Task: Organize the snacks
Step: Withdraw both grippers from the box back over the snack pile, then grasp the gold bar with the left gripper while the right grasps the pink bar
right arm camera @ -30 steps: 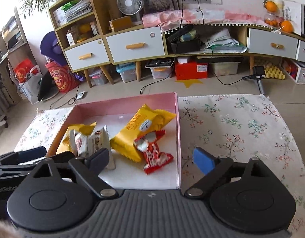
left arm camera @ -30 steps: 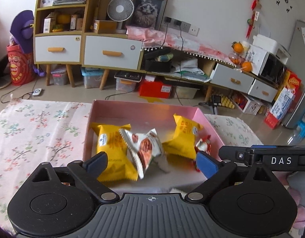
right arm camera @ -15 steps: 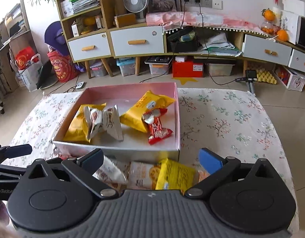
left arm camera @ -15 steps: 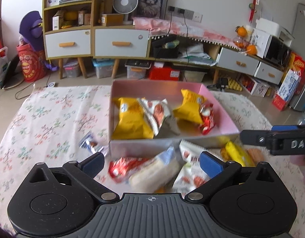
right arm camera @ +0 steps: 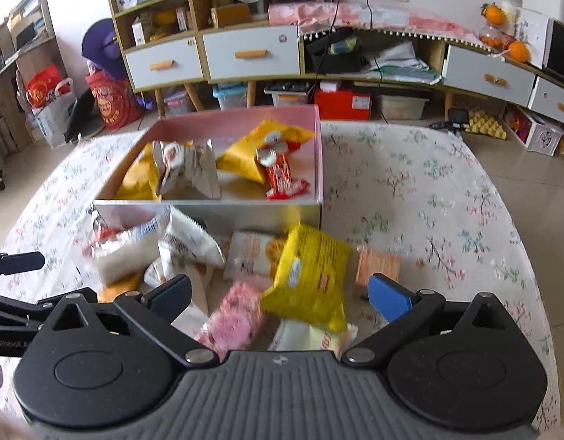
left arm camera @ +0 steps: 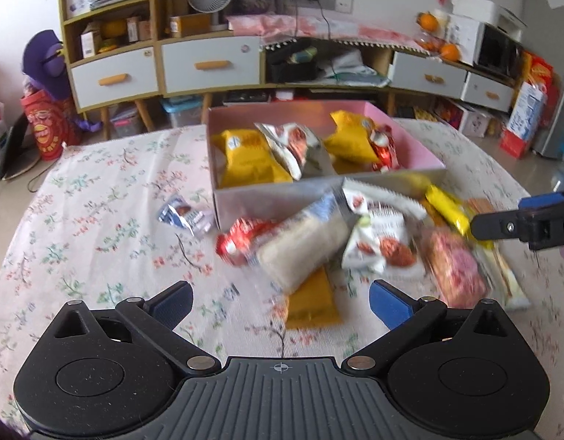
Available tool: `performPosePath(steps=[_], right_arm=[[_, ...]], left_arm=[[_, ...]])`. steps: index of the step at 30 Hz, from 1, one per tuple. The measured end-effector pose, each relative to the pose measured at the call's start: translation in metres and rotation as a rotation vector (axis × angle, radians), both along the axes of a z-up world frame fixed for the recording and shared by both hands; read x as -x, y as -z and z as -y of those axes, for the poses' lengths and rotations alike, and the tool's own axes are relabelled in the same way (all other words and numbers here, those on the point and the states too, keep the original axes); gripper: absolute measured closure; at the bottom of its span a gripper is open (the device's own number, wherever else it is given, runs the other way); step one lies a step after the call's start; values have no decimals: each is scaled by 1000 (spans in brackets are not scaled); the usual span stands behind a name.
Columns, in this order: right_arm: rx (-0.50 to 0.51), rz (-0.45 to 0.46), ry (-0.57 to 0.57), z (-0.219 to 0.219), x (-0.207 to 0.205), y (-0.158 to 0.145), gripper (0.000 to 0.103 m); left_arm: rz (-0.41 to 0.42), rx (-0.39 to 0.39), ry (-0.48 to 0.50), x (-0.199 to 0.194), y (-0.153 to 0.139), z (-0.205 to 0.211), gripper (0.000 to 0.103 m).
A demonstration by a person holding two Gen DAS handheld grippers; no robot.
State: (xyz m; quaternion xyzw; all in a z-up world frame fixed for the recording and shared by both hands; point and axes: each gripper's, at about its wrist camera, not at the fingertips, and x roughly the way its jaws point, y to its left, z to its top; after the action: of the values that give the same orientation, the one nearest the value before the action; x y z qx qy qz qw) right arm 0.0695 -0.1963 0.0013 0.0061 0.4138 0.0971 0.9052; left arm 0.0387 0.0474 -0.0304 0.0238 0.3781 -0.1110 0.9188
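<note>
**Four packets boxed, a heap still loose on the cloth**

Four snack packets lie inside the shallow pink cardboard box: a yellow pillow bag at the left, a white foil pouch with a red print leaning on it, a second yellow bag, and a small red-and-white candy wrapper. That looks like under half the job.

Just in front of the box's near wall, on the floral tablecloth, a loose pile waits: a large yellow crinkled bag, a pink speckled packet, a clear bag of white contents, a red foil wrapper, a white pouch with brown cookie print and a flat orange sachet. A small blue-and-white wrapper sits apart, left of the box.

Left gripper and right gripper both hover over the pile with jaws wide apart, holding nothing. Motion blur hides some packets' edges, so an exact count of what remains is uncertain.
</note>
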Motion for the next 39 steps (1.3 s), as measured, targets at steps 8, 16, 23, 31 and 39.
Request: performPosePath(steps=[8,16,23,31,39], right_arm=[[-23,-43,-98,2,11,16,0],[-27,-63,-275,-19,20,21,16],[-41,-65,-244,-22,11,20,34],[44,-69,-261,-35,11,29,59],[61,-82,-315,-33,24,28,67]], left_arm=[[-21,63,74,6,19,1,1],[-5,85,92,-3,27,8,16],[5,14,75,-12,30,19,48],[-21,-28,92,-11,27,22,73],[-76,-12,197,13,23,17,74]])
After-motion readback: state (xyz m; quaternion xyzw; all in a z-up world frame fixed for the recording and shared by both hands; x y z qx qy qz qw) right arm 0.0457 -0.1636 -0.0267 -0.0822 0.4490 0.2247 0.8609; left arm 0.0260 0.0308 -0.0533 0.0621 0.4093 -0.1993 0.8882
